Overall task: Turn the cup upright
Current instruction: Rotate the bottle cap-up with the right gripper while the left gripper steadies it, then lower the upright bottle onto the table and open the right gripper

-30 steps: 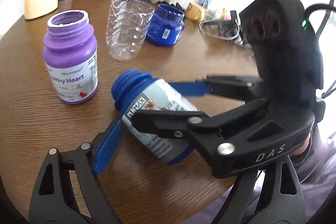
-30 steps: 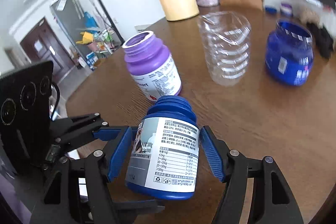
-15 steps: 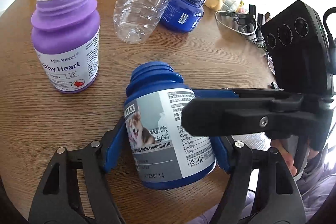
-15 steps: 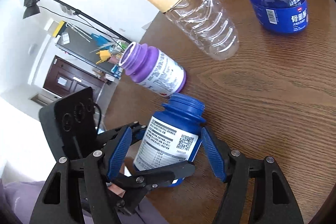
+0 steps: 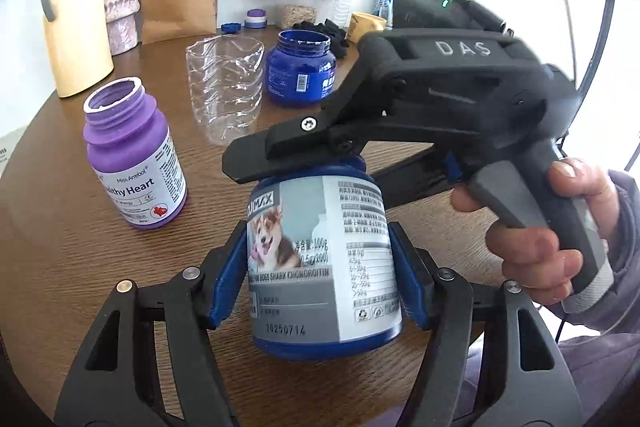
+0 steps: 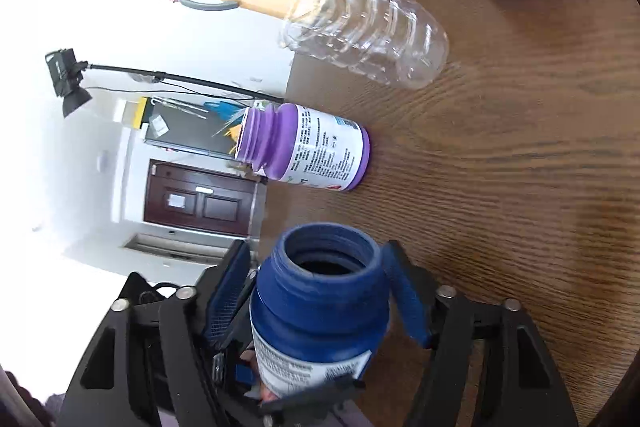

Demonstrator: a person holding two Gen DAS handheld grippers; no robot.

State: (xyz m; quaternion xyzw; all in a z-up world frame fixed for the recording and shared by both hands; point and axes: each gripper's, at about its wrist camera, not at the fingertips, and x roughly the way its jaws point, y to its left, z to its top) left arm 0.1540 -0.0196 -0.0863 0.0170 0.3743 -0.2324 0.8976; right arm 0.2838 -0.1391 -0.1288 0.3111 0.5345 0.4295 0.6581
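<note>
Left wrist view: my left gripper is closed on the blue bottle, one blue pad flat against each side of the label. The bottle stands upright between the pads, base low over the wooden table; whether it touches the wood I cannot tell. My right gripper crosses in from the right, held in my right hand, one black finger lying across the bottle's top. Purple bottle stands open-mouthed to the left; clear cut bottle and blue jar behind.

Right wrist view: my right gripper sits around the blue bottle's neck and shoulder, open mouth toward the camera. The pads flank it with a gap showing on both sides, so jaws are parted, not gripping. Purple bottle and clear cut bottle lie beyond.
</note>
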